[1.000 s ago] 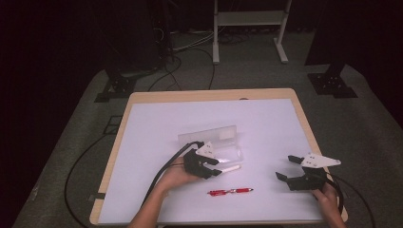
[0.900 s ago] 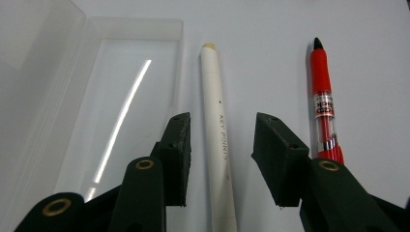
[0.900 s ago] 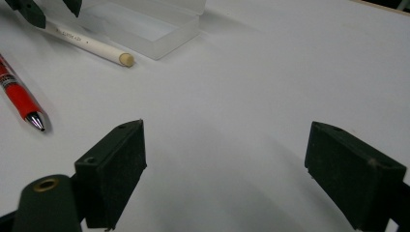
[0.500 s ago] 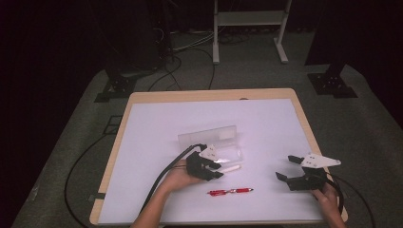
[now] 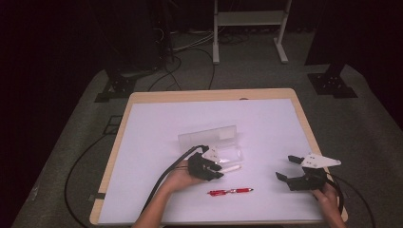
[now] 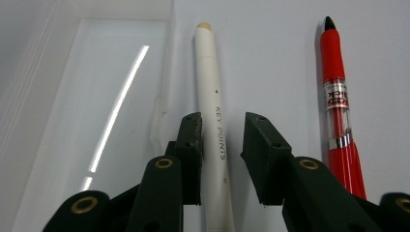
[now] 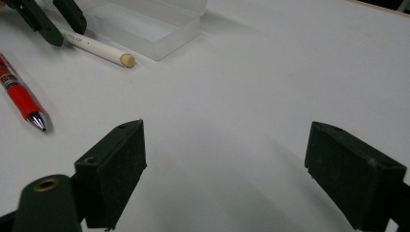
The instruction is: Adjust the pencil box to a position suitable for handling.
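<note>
Left gripper (image 6: 221, 140) straddling white pen (image 6: 212, 121) lying on table, jaws closing in for pickup, one pad touching, other apart. Clear case (image 6: 92, 96) sitting just beside, open, ready for loading. Red pen (image 6: 341, 125) lying on opposite side. Right gripper (image 7: 225, 174) waiting, jaws wide apart.

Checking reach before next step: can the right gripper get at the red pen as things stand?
Probably yes. The right gripper stands open, with bare table between it and the red pen. The left gripper straddles the white pen beside it, so keep clear.
</note>
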Action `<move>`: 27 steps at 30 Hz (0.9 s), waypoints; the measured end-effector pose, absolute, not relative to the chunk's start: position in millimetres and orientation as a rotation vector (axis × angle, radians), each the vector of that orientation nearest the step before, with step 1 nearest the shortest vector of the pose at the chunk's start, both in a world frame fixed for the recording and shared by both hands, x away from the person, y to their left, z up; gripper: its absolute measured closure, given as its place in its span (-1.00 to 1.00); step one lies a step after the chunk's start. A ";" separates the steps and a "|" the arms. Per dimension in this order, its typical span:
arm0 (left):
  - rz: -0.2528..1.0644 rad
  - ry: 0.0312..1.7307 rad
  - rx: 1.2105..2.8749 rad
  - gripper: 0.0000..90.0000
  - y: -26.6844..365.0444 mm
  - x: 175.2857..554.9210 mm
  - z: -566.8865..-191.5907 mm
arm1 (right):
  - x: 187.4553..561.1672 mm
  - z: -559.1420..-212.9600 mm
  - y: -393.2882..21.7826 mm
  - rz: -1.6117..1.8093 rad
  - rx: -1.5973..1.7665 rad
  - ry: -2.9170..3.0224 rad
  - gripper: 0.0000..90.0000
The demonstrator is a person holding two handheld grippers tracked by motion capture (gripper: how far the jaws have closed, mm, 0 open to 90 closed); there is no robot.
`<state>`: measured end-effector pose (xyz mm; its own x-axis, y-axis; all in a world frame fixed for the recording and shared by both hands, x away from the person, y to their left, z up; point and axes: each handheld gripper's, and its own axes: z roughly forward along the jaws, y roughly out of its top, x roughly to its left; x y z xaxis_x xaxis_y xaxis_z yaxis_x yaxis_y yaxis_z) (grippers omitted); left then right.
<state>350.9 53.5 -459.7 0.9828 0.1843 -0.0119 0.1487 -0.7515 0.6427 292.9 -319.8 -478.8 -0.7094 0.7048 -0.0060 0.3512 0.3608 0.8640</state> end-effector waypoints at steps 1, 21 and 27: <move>0.068 0.232 2.434 0.55 53.5 350.9 -459.7 | 292.9 -478.8 -319.8 1.290 0.923 2.252 -0.69; 0.127 0.212 2.447 0.75 51.7 344.4 -460.9 | 292.5 -478.6 -320.4 1.300 0.925 2.249 -0.69; 0.125 0.206 2.454 0.75 52.6 344.1 -460.3 | 292.3 -478.7 -320.0 1.297 0.920 2.250 -0.69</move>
<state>344.1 52.6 -460.3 0.9830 0.1798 0.0379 0.1161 -0.7675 0.6304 292.3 -320.0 -478.7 -0.7116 0.7026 -0.0049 0.3479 0.3584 0.8664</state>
